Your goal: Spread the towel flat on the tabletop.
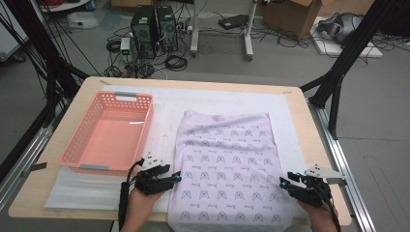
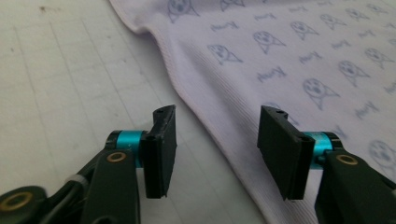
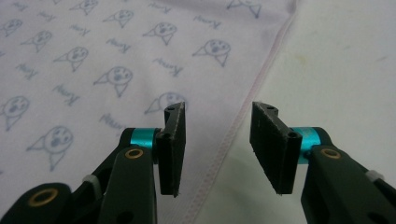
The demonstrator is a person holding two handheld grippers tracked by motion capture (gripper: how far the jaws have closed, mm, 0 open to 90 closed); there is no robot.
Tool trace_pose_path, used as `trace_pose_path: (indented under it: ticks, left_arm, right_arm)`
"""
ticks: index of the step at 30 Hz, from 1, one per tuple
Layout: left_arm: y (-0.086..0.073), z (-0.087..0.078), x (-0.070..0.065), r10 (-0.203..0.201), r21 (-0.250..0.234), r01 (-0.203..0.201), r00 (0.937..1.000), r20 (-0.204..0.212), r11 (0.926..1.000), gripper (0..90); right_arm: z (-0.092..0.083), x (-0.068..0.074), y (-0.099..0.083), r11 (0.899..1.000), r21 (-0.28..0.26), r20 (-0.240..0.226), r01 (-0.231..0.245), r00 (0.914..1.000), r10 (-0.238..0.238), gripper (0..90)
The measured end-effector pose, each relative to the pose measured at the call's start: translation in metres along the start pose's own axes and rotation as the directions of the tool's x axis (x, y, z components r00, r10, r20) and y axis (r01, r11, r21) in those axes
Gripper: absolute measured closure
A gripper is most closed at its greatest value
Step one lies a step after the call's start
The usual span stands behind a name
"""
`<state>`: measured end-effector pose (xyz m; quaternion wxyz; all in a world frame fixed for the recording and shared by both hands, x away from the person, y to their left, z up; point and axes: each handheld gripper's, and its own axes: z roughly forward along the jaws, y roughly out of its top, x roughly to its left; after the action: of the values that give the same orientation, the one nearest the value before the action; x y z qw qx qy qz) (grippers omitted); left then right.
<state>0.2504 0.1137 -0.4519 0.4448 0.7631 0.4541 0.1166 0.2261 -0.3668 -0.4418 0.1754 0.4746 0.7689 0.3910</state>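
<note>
left claw [image 2: 217,144] open, nothing between jaws; over hem of printed cloth [image 2: 299,60]; white mat [image 2: 70,93] beside

**Room to move: wide lanes both sides of cloth**

Pink basket [image 1: 109,130] is blocking the table's left w/ raised walls; a bare strip of white mat [image 1: 164,121] is running btwn it & the printed cloth [image 1: 225,164]. Right of cloth, mat & table edge [image 1: 302,121] are lying open. Cloth is lying flat, nothing sticking up.
</note>
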Motion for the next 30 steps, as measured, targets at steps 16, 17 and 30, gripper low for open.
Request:
trace_pose_path:
  ticks: [16, 17, 30]
  left_arm:
    - [-0.013, -0.013, -0.010, 0.027, 0.012, -0.027, 0.9987, -0.043, 0.9996, 88.1]
    - [-0.016, -0.018, -0.008, 0.016, 0.010, -0.016, 0.9993, -0.033, 0.9998, 88.1]
    - [-0.030, -0.032, -0.012, 0.010, -0.040, -0.009, 0.9996, 0.026, 0.9991, 53.3]
  right_arm:
    - [-0.008, 0.012, -0.014, 0.999, 0.050, -0.025, 0.018, 0.9995, -0.016, 87.0]
    - [-0.010, 0.012, -0.015, 0.999, 0.050, -0.029, 0.022, 0.9994, -0.020, 87.0]
    - [-0.035, 0.017, -0.031, 1.000, 0.018, -0.038, -0.023, 0.9990, 0.024, 61.8]
